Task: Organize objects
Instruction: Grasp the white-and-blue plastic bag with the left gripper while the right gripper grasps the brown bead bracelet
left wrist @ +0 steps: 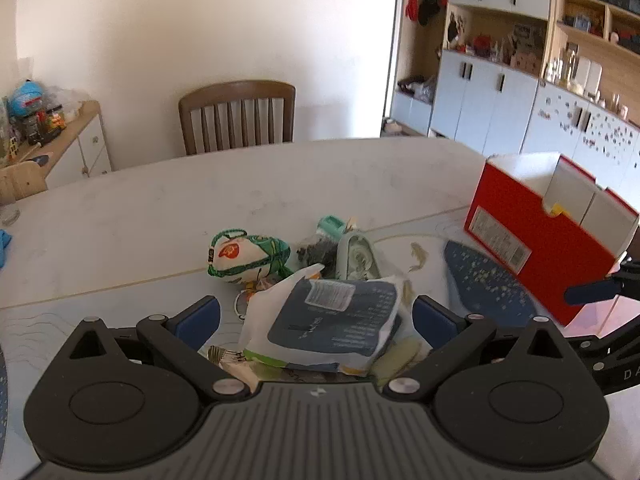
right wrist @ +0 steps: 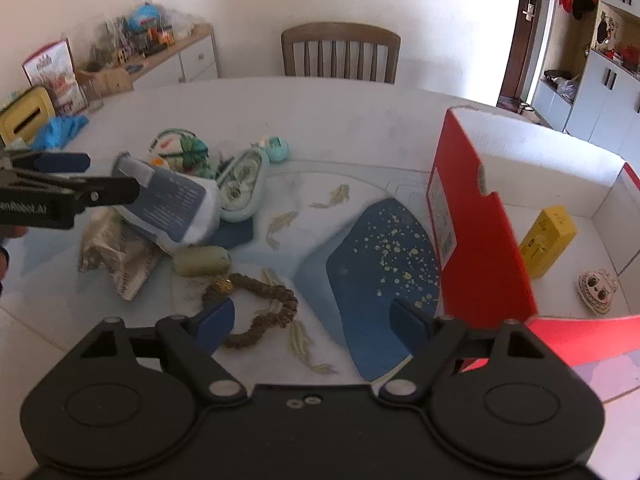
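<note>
Mostly the sorting is still ahead. On a pale table [right wrist: 360, 120] stands a red cardboard box [right wrist: 480, 240] with its lid open, and inside it already lie a yellow carton [right wrist: 548, 240] and a small round face-patterned trinket [right wrist: 596, 288]. Outside, near the middle of the table, a loose pile waits: a white and blue pouch [left wrist: 332, 320], a green-trimmed ball-like bag [left wrist: 248, 256], a mint-green case [left wrist: 356, 256], a crumpled foil wrapper [right wrist: 116, 256], an olive oblong piece [right wrist: 202, 261] and a brown beaded string [right wrist: 256, 312]. The left gripper [left wrist: 316, 316] has its jaws spread wide on either side of the pouch, and the pads appear not to press on it. The right gripper [right wrist: 312, 320] is also spread, empty, above the beaded string and a blue patch of the table mat [right wrist: 380, 260].
</note>
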`<state>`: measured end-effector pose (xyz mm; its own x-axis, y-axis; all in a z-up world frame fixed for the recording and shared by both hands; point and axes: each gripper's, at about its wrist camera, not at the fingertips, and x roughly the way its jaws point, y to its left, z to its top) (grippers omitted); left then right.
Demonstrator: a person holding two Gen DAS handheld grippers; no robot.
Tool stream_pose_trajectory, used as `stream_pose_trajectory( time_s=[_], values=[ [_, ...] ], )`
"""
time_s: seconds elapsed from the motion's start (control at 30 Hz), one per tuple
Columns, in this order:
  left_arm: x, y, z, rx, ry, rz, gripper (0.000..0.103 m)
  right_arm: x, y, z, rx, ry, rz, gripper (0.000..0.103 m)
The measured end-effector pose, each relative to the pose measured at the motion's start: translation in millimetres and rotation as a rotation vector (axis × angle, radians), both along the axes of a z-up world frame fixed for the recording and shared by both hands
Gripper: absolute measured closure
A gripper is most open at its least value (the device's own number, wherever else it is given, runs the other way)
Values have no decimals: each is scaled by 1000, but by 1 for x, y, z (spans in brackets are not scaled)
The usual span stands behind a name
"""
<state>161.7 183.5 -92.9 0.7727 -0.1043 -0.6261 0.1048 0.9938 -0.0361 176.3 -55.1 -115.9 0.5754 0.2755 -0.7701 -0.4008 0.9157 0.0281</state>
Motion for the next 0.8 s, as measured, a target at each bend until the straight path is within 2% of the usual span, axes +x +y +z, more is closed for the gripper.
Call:
stream_pose_trajectory(
  time_s=[0.13,0.33,0.43,0.5,0.57,0.7,0.8],
  values=[
    [14,5,-9,-1,23,-14,0,14,3,-12,-9,32,3,20],
    [31,4,-22,34,65,-61,0,30,11,-32,-41,74,27,29],
    [36,2,-27,43,81,-72,0,35,16,-37,-52,81,45,31],
    [38,0,-30,46,89,-76,0,37,20,-40,-54,90,54,34],
    [40,-1,-32,47,94,-77,1,38,22,-43,-53,102,63,43],
    [40,-2,-34,45,94,-79,1,37,26,-43,-49,97,78,47],
    [40,-3,-33,46,91,-79,8,35,32,-42,-67,84,97,56]
  ],
)
